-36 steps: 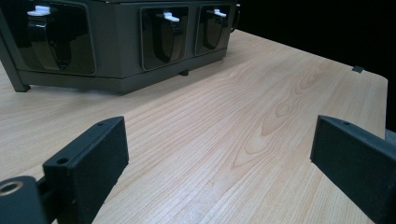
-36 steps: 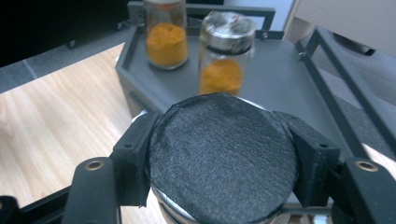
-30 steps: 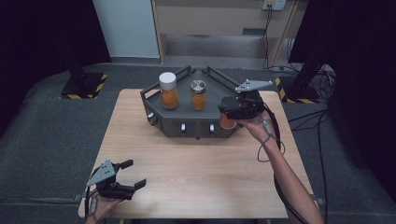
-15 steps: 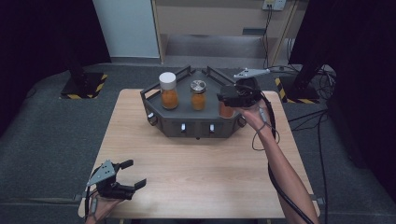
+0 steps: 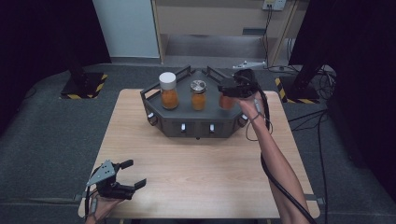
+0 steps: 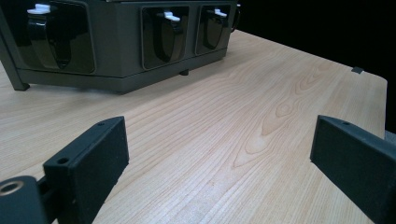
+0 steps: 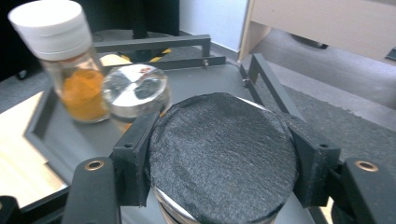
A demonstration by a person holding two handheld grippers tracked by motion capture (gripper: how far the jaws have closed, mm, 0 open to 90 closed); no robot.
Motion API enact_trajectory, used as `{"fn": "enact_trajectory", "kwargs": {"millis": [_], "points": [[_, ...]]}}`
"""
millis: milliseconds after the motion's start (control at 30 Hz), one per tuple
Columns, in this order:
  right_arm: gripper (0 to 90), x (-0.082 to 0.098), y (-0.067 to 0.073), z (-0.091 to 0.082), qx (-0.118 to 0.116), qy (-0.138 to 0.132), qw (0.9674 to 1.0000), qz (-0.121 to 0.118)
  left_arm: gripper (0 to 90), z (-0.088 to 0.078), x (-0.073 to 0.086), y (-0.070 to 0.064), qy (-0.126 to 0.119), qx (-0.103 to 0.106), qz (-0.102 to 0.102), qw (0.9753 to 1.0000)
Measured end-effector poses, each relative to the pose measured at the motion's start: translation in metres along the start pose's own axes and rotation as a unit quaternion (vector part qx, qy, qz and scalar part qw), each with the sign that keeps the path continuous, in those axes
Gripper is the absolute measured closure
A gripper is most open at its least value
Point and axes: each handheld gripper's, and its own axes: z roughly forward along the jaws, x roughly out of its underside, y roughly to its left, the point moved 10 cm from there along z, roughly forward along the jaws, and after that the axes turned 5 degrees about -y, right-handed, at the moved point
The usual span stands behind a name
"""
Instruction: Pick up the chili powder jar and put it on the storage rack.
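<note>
black-lidded jar (image 7: 223, 156) clamped by right gripper (image 5: 232, 89) at right end of dark tray (image 5: 196, 125), beside two other jars; left gripper (image 5: 122, 179) spread apart, hovering near table's (image 5: 201, 172) left corner.

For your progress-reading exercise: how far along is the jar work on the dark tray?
Done: a white-capped jar and a silver-lidded jar stand on the tray.
In hand: the right gripper is clamped on a third jar at the tray's right end.
Left: releasing it; the left gripper waits open.
</note>
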Motion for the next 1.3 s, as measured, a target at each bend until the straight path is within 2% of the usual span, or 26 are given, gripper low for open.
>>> {"fn": "enact_trajectory", "kwargs": {"millis": [267,467,600,1300], "points": [[34.7,0.007,-0.004,0.017,0.017,0.001,0.9998,0.007,3.5,0.000,0.000,0.000,-0.001,0.001,0.000,1.0000],[34.8,0.011,-0.006,0.024,0.019,0.001,0.9998,0.006,3.5,0.000,0.000,0.000,-0.001,0.001,0.000,1.0000],[34.8,0.016,-0.009,0.031,0.023,0.005,0.9996,0.013,3.5,0.000,0.000,0.001,-0.001,0.002,-0.001,1.0000],[34.7,0.029,-0.015,0.042,0.026,0.004,0.9992,0.030,3.6,0.000,0.000,0.001,-0.001,0.002,0.000,1.0000]]}}
